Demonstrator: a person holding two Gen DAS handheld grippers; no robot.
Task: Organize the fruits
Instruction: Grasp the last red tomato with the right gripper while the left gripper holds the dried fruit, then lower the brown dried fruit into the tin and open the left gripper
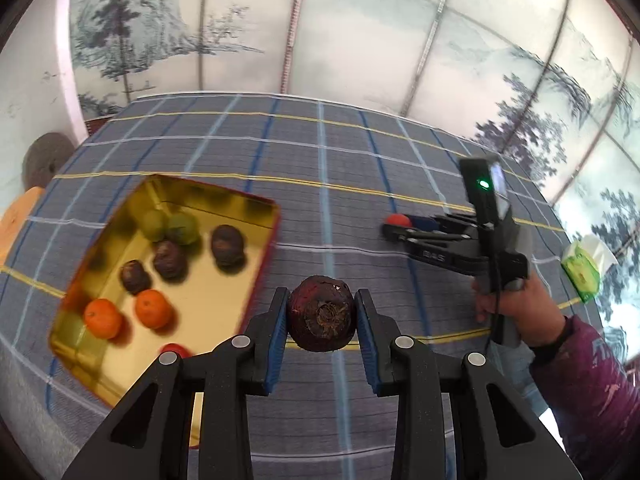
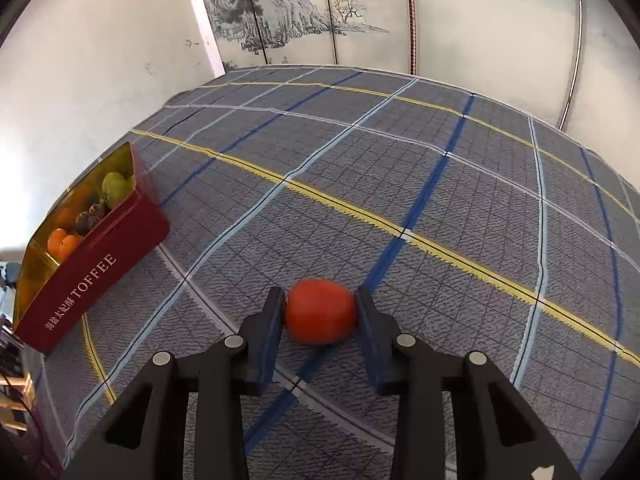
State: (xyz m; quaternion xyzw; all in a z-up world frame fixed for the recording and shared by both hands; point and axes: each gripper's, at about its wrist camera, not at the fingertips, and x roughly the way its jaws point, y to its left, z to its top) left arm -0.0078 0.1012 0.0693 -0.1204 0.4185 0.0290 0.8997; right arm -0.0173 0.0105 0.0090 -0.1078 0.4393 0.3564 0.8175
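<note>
My left gripper (image 1: pixel 321 316) is shut on a dark purple round fruit (image 1: pixel 322 313), held above the checked cloth just right of the gold tin (image 1: pixel 256 248). The tin holds two oranges (image 1: pixel 152 309), three dark fruits (image 1: pixel 169 258), two green fruits (image 1: pixel 182 229) and a red one (image 1: pixel 173 350). My right gripper (image 2: pixel 320 314) is shut on a red tomato-like fruit (image 2: pixel 320 311) over the cloth; it also shows in the left wrist view (image 1: pixel 394 226), far right of the tin. The tin shows in the right wrist view (image 2: pixel 92 272) at far left, red outside, marked TOFFEE.
A grey, blue and yellow checked cloth (image 1: pixel 340 160) covers the table. A green tissue pack (image 1: pixel 584 268) lies at the right edge. A painted screen (image 1: pixel 360 40) stands behind the table. A grey round object (image 1: pixel 48 160) sits beyond the left edge.
</note>
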